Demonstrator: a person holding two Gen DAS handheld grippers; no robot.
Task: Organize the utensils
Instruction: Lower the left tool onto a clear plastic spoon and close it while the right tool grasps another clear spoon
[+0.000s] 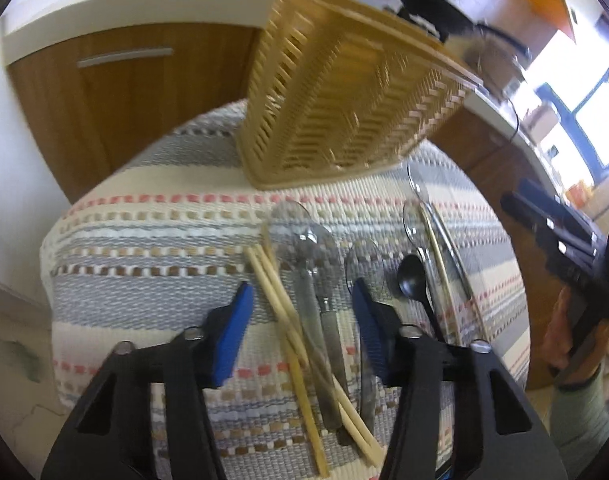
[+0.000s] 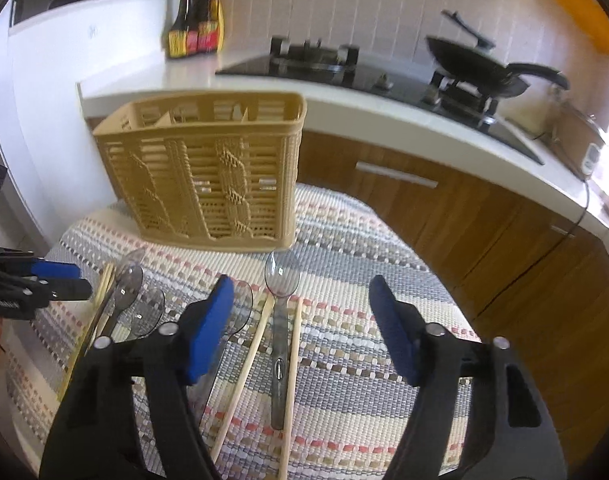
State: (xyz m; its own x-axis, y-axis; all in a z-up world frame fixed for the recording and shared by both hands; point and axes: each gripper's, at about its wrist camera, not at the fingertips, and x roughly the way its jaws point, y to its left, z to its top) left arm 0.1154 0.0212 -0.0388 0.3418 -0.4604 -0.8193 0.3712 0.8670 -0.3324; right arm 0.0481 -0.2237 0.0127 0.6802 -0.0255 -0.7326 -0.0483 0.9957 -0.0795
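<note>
A tan woven utensil caddy [image 1: 344,96] [image 2: 208,172] stands at the far side of a striped mat [image 1: 152,240] [image 2: 360,248]. On the mat lie clear plastic spoons [image 1: 304,240] [image 2: 281,280], wooden chopsticks [image 1: 280,300] [image 2: 294,360] and a small black spoon [image 1: 414,280]. My left gripper [image 1: 304,300] is open and empty, low over the chopsticks and spoons. My right gripper [image 2: 300,292] is open and empty, above a clear spoon flanked by two chopsticks. The left gripper also shows in the right wrist view [image 2: 64,280], at the left edge.
Behind the mat runs a white counter [image 2: 344,100] with a gas hob [image 2: 316,60], a black pan [image 2: 476,64] and sauce bottles [image 2: 196,20]. Wooden cabinets [image 2: 444,200] stand below it. The right gripper shows at the right edge of the left wrist view [image 1: 552,232].
</note>
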